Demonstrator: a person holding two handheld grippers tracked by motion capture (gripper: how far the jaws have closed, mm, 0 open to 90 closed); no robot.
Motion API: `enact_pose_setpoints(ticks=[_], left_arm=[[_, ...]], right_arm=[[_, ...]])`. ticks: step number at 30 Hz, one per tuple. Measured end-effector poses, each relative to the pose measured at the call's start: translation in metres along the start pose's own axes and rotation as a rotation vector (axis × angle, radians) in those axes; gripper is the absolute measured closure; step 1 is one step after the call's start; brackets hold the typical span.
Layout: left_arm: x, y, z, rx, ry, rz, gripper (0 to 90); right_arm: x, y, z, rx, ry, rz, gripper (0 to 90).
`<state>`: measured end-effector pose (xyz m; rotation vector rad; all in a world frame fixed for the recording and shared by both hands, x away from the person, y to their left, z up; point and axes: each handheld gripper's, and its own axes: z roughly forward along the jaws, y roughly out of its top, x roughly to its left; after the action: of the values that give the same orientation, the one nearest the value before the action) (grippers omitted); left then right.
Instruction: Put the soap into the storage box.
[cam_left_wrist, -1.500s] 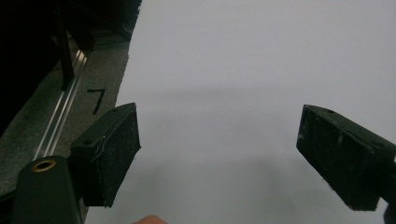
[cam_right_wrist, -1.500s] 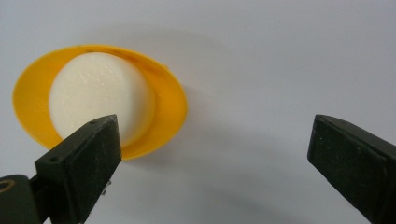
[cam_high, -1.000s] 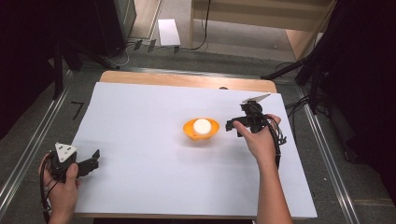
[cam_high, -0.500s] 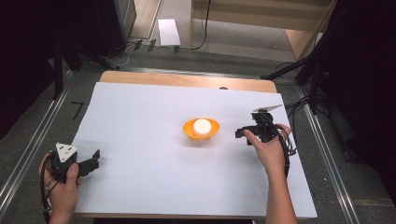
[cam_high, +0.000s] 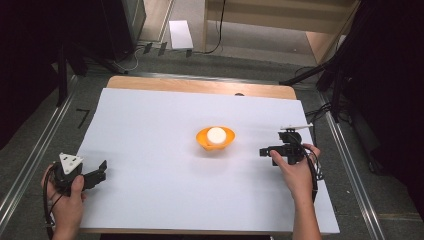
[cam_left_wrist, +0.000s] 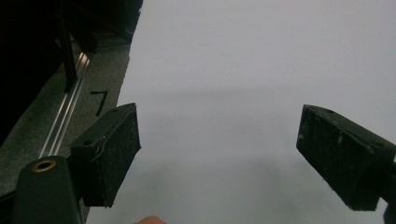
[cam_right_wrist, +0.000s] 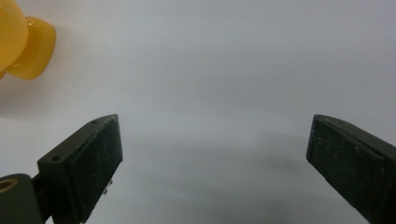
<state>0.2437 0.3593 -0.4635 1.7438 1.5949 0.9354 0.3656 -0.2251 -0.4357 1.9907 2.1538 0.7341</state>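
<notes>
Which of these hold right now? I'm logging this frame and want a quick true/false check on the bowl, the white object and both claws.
1. The orange bowl holds a round white object. True.
2. The right claw is shut on the bowl's rim. False: its jaws stand wide apart in the right gripper view, with bare white surface between them, and it sits apart from the bowl, to the bowl's right.
3. The left claw is open with nothing between its jaws. True.
4. The bowl rests on the bare wooden strip. False: it sits on the white table cover, near the middle.
5. The left claw hovers right next to the bowl. False: it is at the near left corner, far from the bowl.
</notes>
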Motion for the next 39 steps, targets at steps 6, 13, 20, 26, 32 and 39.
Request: enact_pose_setpoints(ticks=[6, 13, 20, 26, 32, 39], left_arm=[[-0.001, 0.0, 0.0, -0.001, 0.003, 0.005, 14.4], [-0.001, 0.0, 0.001, 0.003, 0.002, 0.007, 14.4], [-0.001, 0.0, 0.001, 0.005, 0.005, 0.01, 14.3], [-0.001, 0.0, 0.001, 0.009, 0.007, 0.011, 14.3], [-0.001, 0.0, 0.001, 0.006, 0.006, 0.01, 14.2], [-0.001, 0.0, 0.001, 0.002, 0.002, 0.0, 14.2]], right_arm=[[-0.015, -0.018, -0.004, -0.066, 0.019, 0.006, 5.3], [-0.03, -0.037, -0.008, -0.121, 0.031, 0.006, 5.4], [-0.051, -0.057, -0.016, -0.196, 0.027, 0.004, 6.3], [-0.069, -0.074, -0.023, -0.224, 0.022, -0.001, 9.4], [-0.081, -0.09, -0.03, -0.266, 0.016, 0.016, 11.1], [-0.092, -0.115, -0.037, -0.32, 0.022, -0.002, 12.4]])
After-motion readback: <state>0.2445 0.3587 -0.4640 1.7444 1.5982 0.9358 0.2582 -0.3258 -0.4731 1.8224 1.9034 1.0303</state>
